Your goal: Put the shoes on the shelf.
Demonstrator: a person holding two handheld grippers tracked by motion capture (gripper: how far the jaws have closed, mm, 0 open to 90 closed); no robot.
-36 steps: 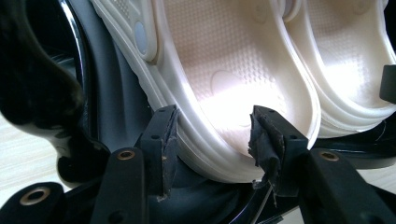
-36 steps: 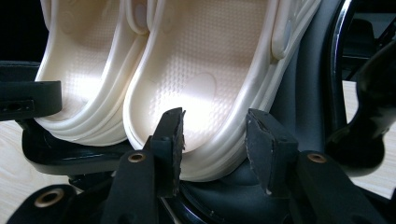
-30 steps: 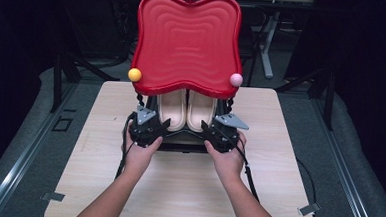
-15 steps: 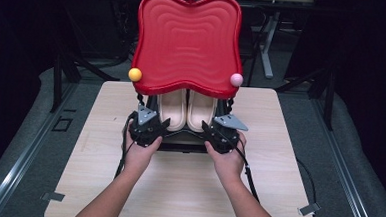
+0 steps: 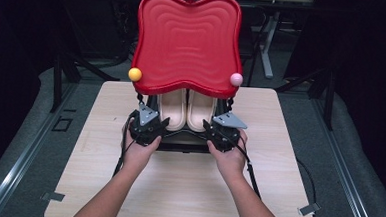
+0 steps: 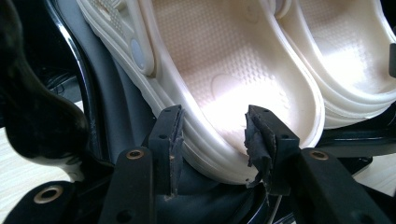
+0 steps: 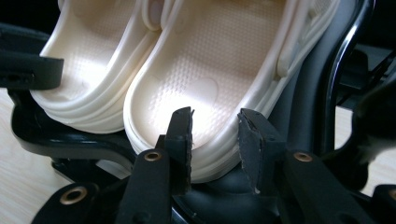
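Note:
Two cream clogs lie side by side, heels toward me, in a black case (image 5: 183, 144) under its raised red scalloped lid (image 5: 187, 38). In the left gripper view, my left gripper (image 6: 212, 135) is open, its jaws straddling the heel rim of the left clog (image 6: 224, 70). From above, the left gripper (image 5: 155, 124) sits at the case's front left. My right gripper (image 7: 215, 135) is open too, at the heel of the right clog (image 7: 210, 60), and from above the right gripper (image 5: 211, 127) is at the front right. I cannot tell if the pads touch.
The lid carries a yellow ball (image 5: 134, 74) and a pink ball (image 5: 236, 79) at its lower corners and overhangs the clogs' toes. The case stands mid-table on a light wooden table (image 5: 176, 193). Dark floor and desk legs surround the table.

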